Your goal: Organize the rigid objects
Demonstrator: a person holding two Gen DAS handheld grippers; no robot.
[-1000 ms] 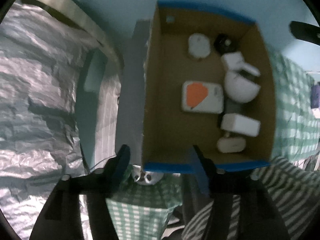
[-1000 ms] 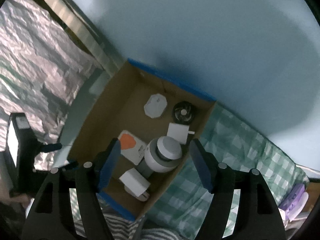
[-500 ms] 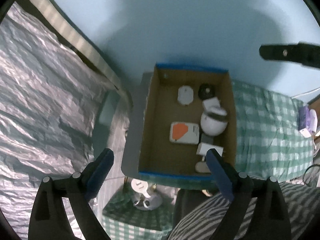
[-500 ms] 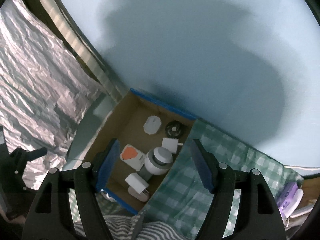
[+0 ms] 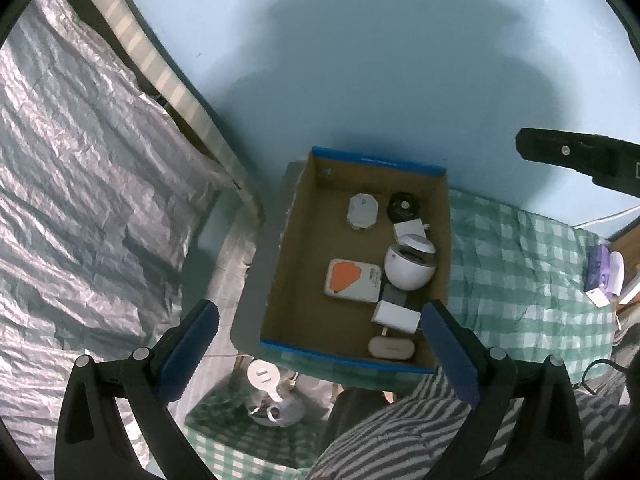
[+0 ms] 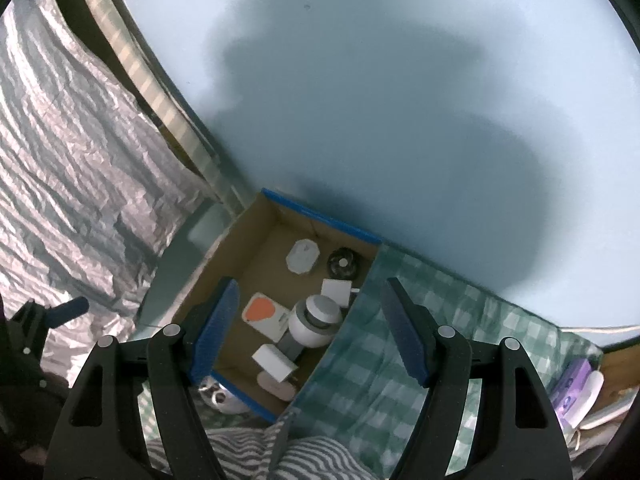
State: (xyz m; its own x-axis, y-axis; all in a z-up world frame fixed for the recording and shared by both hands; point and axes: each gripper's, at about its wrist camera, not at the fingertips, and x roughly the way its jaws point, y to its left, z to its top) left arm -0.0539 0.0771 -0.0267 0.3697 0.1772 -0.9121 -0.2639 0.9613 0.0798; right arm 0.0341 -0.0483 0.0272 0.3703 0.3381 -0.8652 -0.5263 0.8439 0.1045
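A blue-rimmed cardboard box (image 5: 298, 280) (image 6: 240, 256) sits on a green checked cloth. Inside lie a white pad with an orange patch (image 5: 352, 286) (image 6: 264, 314), a white dome camera (image 5: 410, 266) (image 6: 316, 320), a white octagonal device (image 5: 362, 212) (image 6: 302, 256), a black round disc (image 5: 403, 206) (image 6: 342, 263), white adapters (image 5: 396, 316) (image 6: 274, 362) and a beige oval case (image 5: 392, 347). My left gripper (image 5: 320, 344) is open and empty, high above the box's near edge. My right gripper (image 6: 310, 330) is open and empty, also high above the box.
A white round gadget with cable (image 5: 266, 380) (image 6: 216, 394) lies just outside the box's near edge. Crinkled silver sheeting (image 5: 80, 208) fills the left. A pale blue wall (image 5: 360, 60) stands behind. Purple-and-white items (image 5: 604, 276) (image 6: 576, 392) sit far right. Striped fabric (image 5: 400, 436) is below.
Both grippers have pulled up and back from the box, which now looks smaller. The left gripper's jaws have spread wider. Nothing inside the box has moved.
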